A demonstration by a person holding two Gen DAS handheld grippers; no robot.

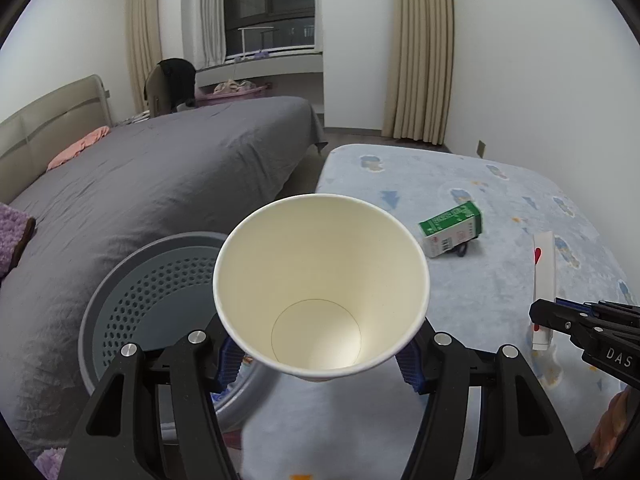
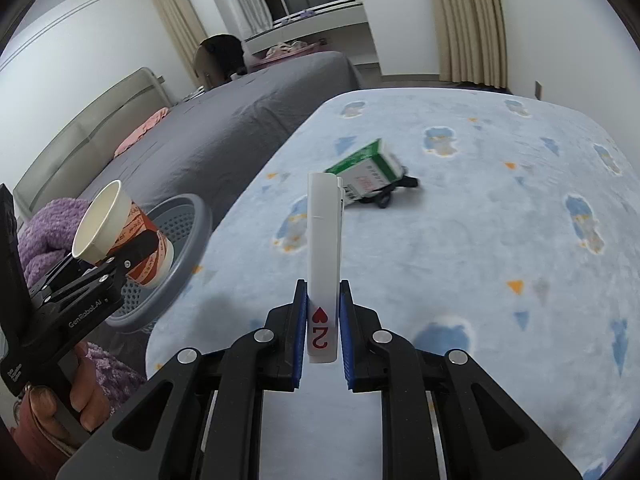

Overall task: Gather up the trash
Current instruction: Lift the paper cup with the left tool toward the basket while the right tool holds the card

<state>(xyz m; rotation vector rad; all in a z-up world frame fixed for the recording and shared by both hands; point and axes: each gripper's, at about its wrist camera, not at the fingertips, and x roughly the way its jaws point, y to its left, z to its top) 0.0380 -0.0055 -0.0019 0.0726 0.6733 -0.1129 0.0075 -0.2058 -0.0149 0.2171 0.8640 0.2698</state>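
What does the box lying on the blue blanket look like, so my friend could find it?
Find the big light-blue blanket with little cloud pictures, next to the grey bed. Near its middle lies a small carton tipped on its side. It is the only green-and-white thing there, with a barcode on one end and something small and black beside it.

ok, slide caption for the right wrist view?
Right gripper clamps a white card box; left gripper carries a paper cup by the grey basket.

A white paper cup (image 1: 320, 280) with orange print is tilting, empty, beside the grey perforated basket (image 1: 132, 280). A slim white box (image 2: 323, 248) is standing upright. A green-and-white carton (image 1: 450, 228) is lying on the blue blanket (image 1: 500, 200).
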